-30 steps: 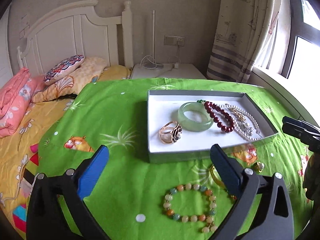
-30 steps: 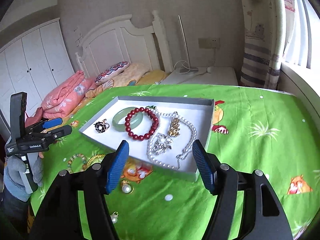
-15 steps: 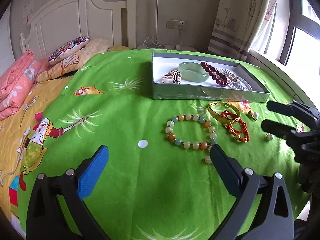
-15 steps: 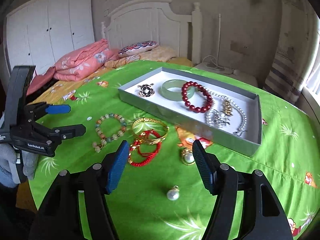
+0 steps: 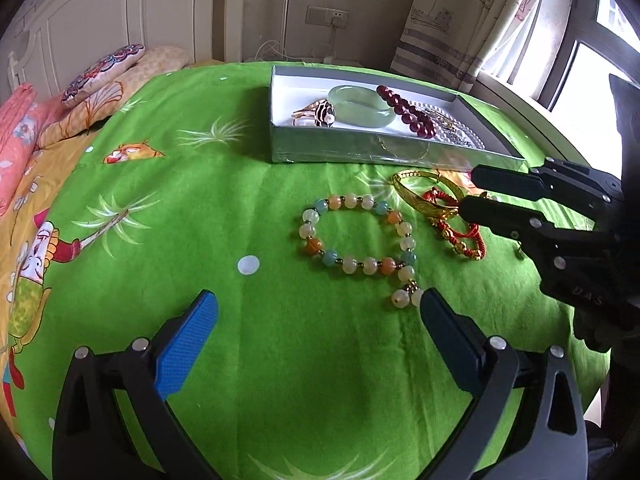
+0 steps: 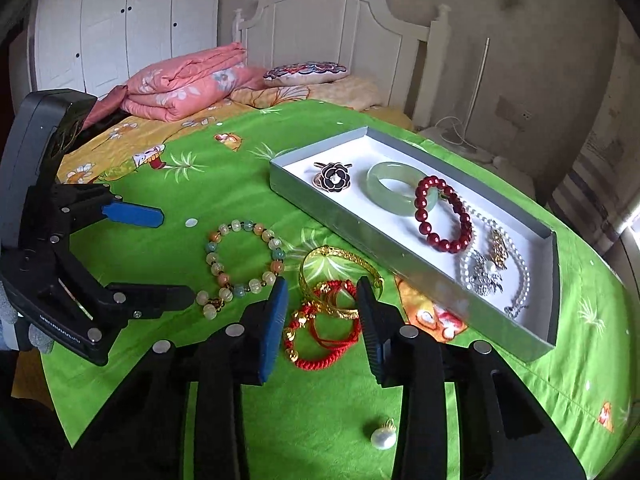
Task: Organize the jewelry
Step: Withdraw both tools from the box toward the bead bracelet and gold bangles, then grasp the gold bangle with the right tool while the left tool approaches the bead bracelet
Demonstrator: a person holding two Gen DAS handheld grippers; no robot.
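The right gripper (image 6: 322, 304) is closing, its jaws either side of the gold bangle (image 6: 340, 266) and red cord bracelet (image 6: 320, 332); whether the pads touch them is hard to make out (the near parts of both are hidden behind the fingers). The left gripper (image 5: 318, 312) stands wide apart, gripping nothing, the bead bracelet (image 5: 356, 242) lying just beyond its tips. A pearl (image 6: 382, 437) lies loose near the right gripper. The tray (image 6: 360, 232) sits farther off, holding other jewelry.

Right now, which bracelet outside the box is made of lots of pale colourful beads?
The bead bracelet, lying alone left of the other two. The gold bangle is plain metal, and the red cord bracelet is braided string tangled under it.
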